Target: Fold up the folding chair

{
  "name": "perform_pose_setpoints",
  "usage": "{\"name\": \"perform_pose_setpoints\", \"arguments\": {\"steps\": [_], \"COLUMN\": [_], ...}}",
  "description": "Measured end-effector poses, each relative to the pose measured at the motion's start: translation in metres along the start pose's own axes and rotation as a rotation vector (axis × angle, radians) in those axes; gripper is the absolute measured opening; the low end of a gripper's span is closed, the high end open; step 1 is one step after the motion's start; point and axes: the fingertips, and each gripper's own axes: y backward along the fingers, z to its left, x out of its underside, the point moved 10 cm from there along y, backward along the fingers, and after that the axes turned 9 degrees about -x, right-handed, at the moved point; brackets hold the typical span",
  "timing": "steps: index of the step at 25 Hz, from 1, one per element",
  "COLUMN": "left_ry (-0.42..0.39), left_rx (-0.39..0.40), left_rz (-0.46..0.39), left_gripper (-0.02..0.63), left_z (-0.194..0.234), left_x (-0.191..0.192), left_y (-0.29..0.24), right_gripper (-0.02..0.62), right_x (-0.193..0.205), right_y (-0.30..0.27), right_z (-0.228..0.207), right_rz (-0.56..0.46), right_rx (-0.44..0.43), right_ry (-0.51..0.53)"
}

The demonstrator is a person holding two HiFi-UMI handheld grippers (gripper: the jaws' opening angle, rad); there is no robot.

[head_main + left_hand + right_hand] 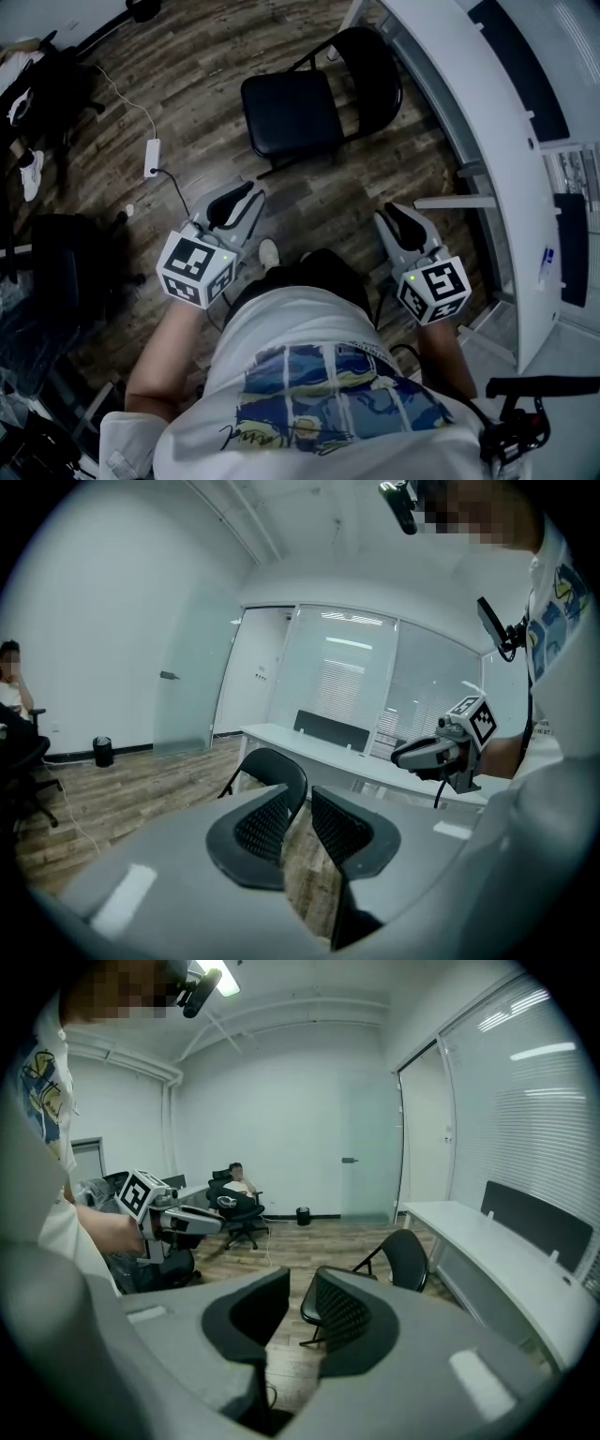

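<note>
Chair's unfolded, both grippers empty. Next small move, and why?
Probably move both grippers forward to the folding chair: it stands unfolded, seat flat, beside the white desk, and the left gripper and right gripper both hang short of it, jaws apart, nothing between them.

The black folding chair (pixel 298 111) stands unfolded on the wood floor (pixel 187 103), beside the white desk (pixel 487 131) at right. Nearer, the left gripper (pixel 246 199) and right gripper (pixel 394 219) point toward it, not touching it.
</note>
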Motion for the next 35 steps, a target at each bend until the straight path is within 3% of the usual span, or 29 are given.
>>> {"name": "perform_pose_setpoints", "arguments": {"steps": [8,17,35], "left_ry": [0.046,0.096,0.184], "left_rx": [-0.019,-0.048,-0.105], "left_rz": [0.012,0.037,0.103], "left_gripper": [0.103,0.11,0.187], "left_z": [0.009,0.019,0.053], "left_x": [0.004,-0.001,-0.008], "left_y": [-0.012,-0.05,-0.188], "right_gripper": [0.075,0.077,0.126], "right_x": [-0.012,-0.021,-0.021], "right_y": [-0.015,-0.04,-0.115], "right_z": [-0.023,-0.082,-0.26], "right_rz": [-0.004,0.003,0.141], "right_rx": [-0.008,-0.003,0.04], "right_ry": [-0.003,-0.017,-0.085]}}
